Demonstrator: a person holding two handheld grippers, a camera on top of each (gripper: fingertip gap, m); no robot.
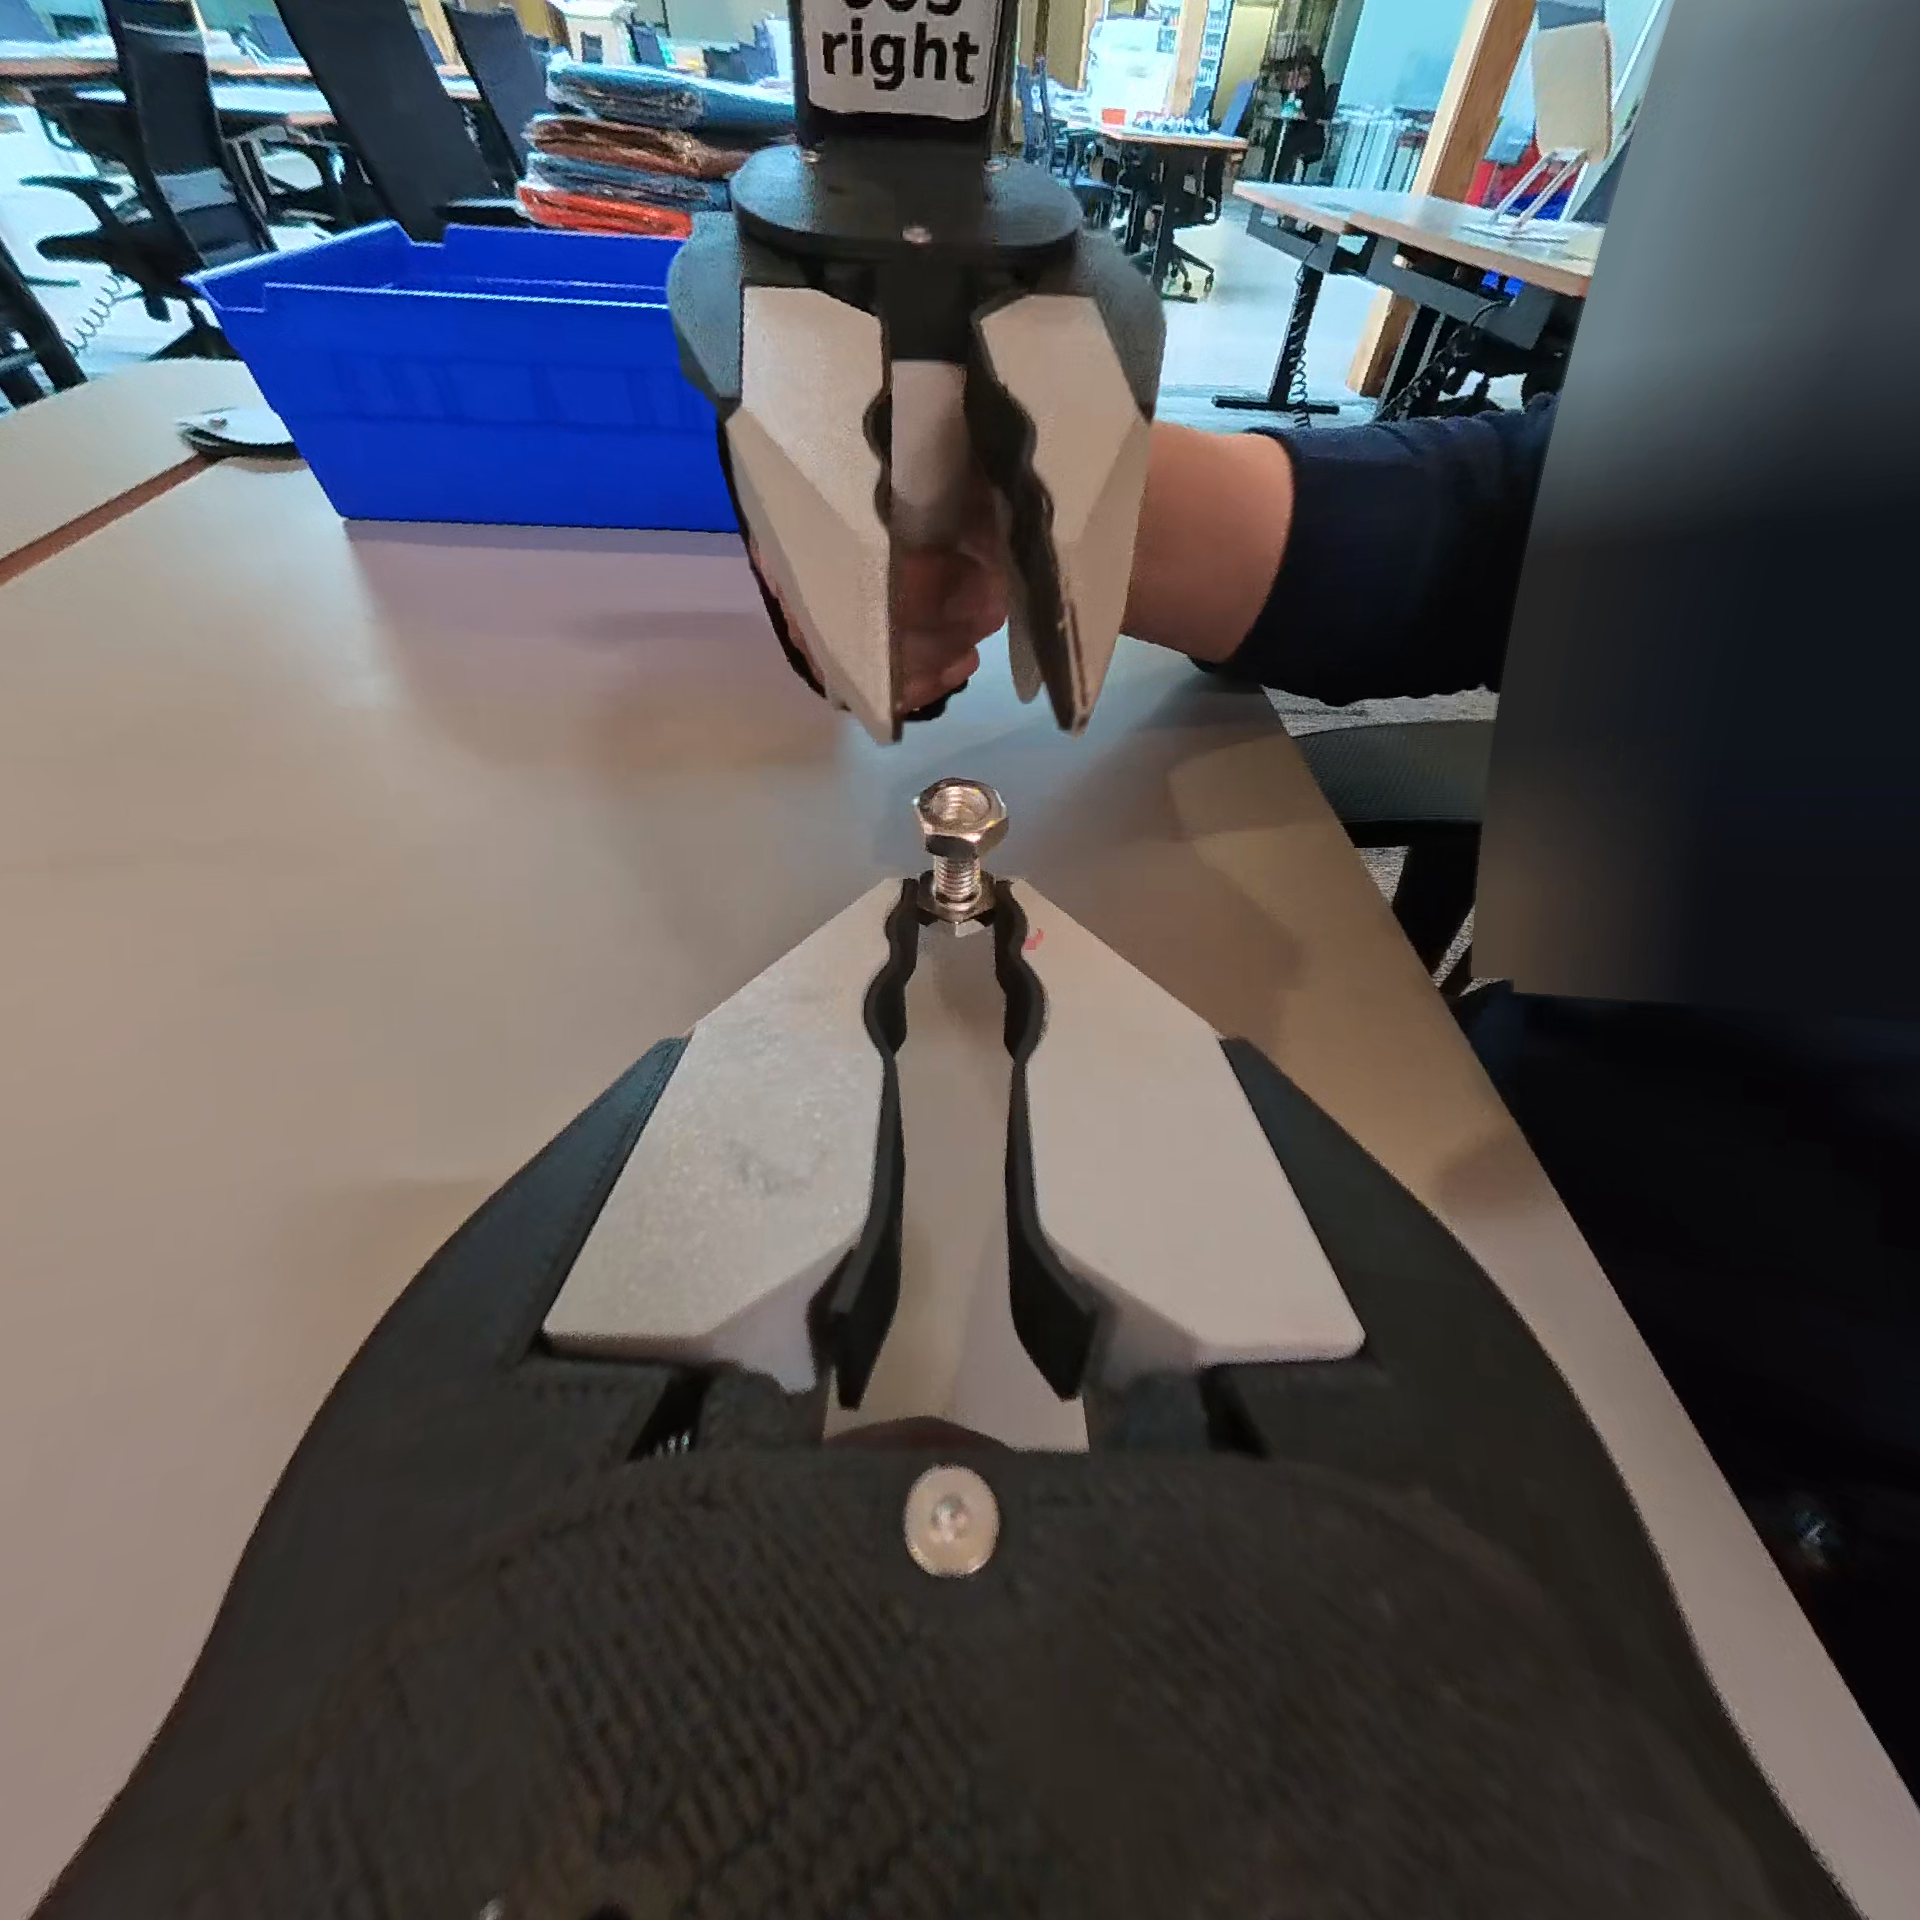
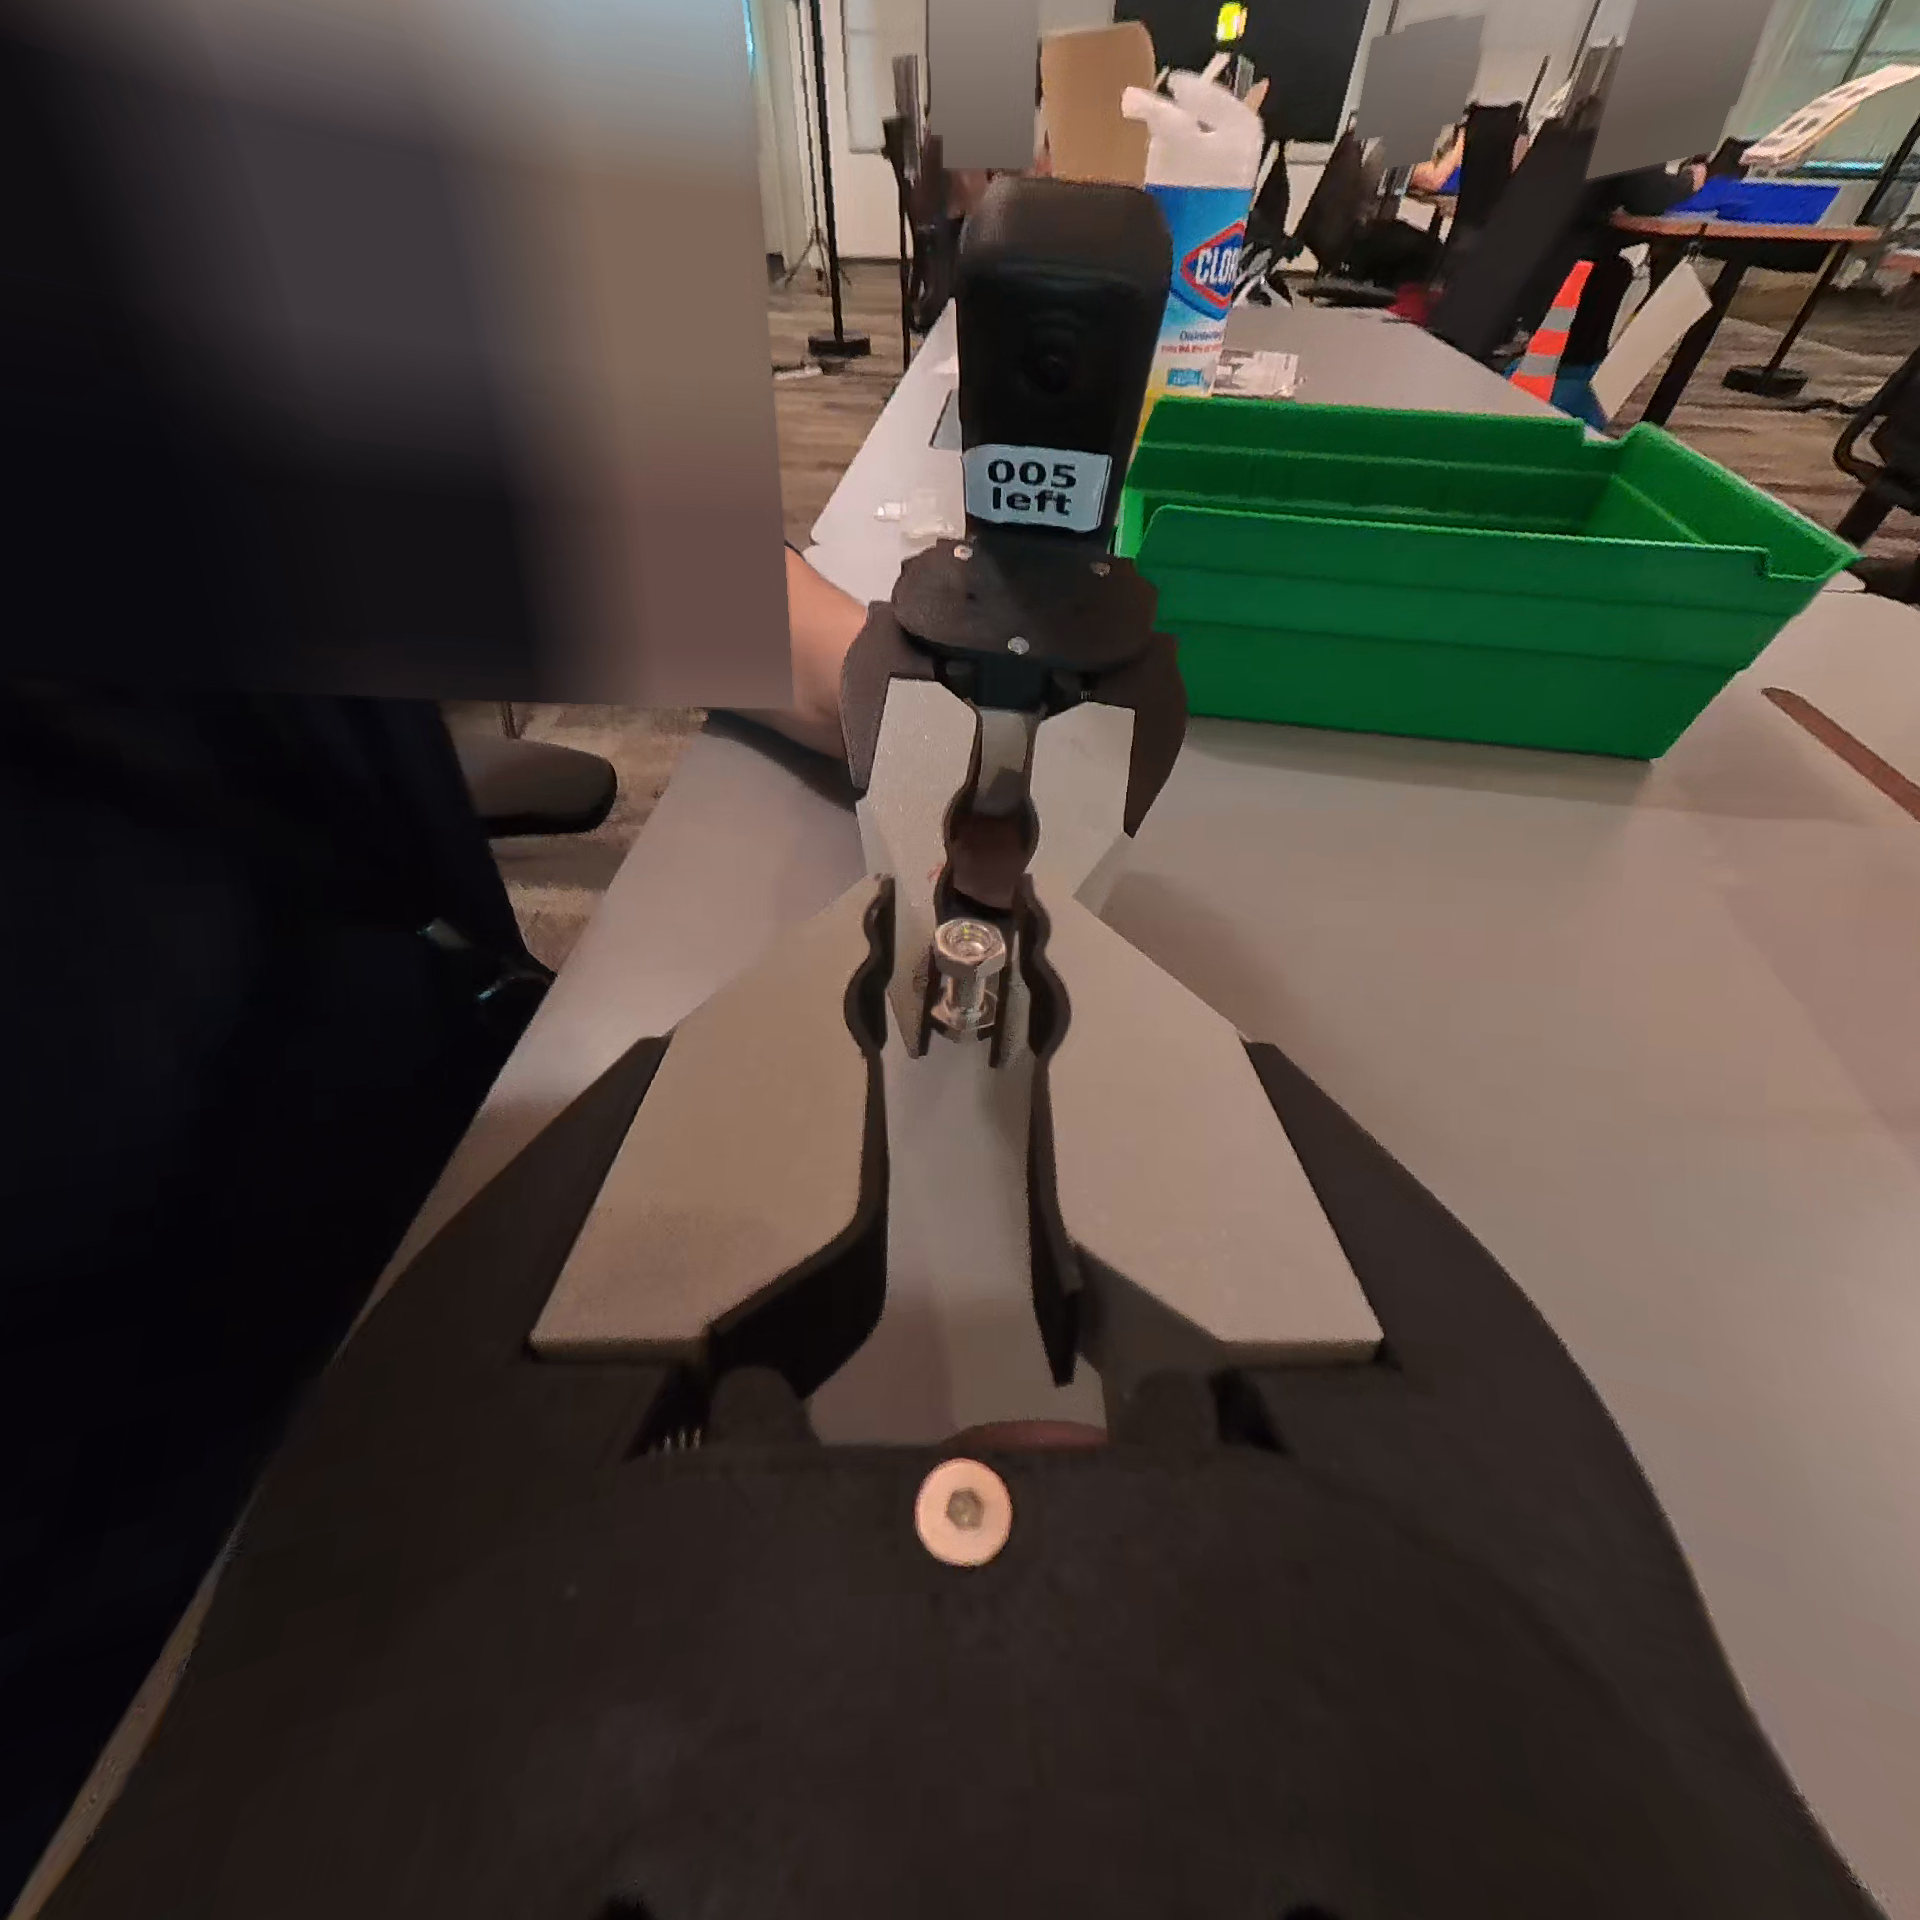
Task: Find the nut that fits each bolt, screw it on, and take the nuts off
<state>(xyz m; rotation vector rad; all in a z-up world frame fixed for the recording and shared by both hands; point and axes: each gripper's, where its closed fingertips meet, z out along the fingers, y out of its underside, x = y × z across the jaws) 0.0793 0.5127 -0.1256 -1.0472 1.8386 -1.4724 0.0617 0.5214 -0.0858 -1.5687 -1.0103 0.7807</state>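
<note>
Bolt (image 1: 956,883), small, shiny steel, w/ a hex nut (image 1: 960,816) threaded on near the free end of its shank. The left gripper (image 1: 954,914) is clamped on the bolt's hex head, black pads pressing its sides, and holds it above the grey table (image 1: 416,831), shank pointing away toward the other tool. The right gripper (image 1: 977,722) hangs just beyond the nut, fingers parted, gripping nothing; in its own view the nut shows between its fingertips (image 2: 961,961), w/ a gap each side.

Handling, as a judgement: both parts are rigid metal, light, not fragile, but smooth and prob. slippery against rubber pads. The nut's flats are the place to take hold, squarely on two opposite faces; a corner grip would likely slip. The head's flats look like the right anchor against turning.

Hard to make out: how many threads the nut has engaged, and whether it is being run on or off. The bolt head is mostly buried between the pads. The person is masked by blur; only a hand (image 1: 1195,540) and dark sleeve show. Blue bin (image 1: 468,364) and green bin (image 2: 1455,582) sit behind; contents can't be seen. No other bolts or nuts are in view.
</note>
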